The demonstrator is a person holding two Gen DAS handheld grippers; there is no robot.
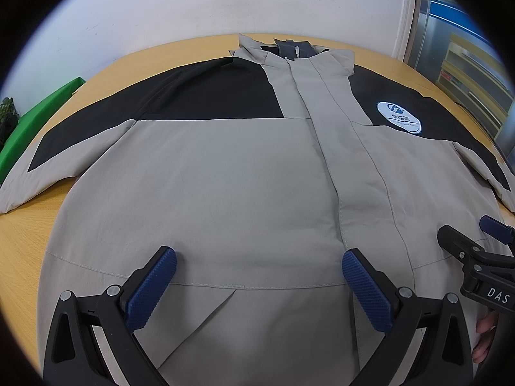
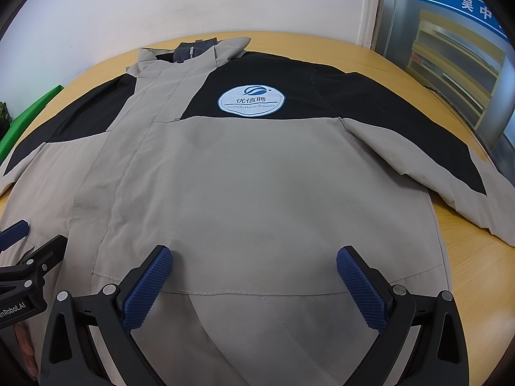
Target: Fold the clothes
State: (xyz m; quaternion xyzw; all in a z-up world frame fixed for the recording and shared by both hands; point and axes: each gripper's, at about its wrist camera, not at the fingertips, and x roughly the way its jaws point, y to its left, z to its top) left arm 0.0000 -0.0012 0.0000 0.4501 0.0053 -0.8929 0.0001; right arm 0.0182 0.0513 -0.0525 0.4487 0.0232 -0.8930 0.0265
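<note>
Left wrist view shows your jacket (image 1: pixel 225 167) flat on the tabletop (image 1: pixel 25 244), front up, long axis running away from you, collar farthest. Your left gripper (image 1: pixel 259 265) and right gripper (image 2: pixel 254 263) hover over the hem, fingers spread, holding nothing.

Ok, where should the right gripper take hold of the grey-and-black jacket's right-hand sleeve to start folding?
Probably the grey cuff end of the sleeve, approached from the outer side. The sleeve lies flat, angled away from the grey-and-black jacket over the wooden table, so its edge is exposed. The right gripper is open.
</note>
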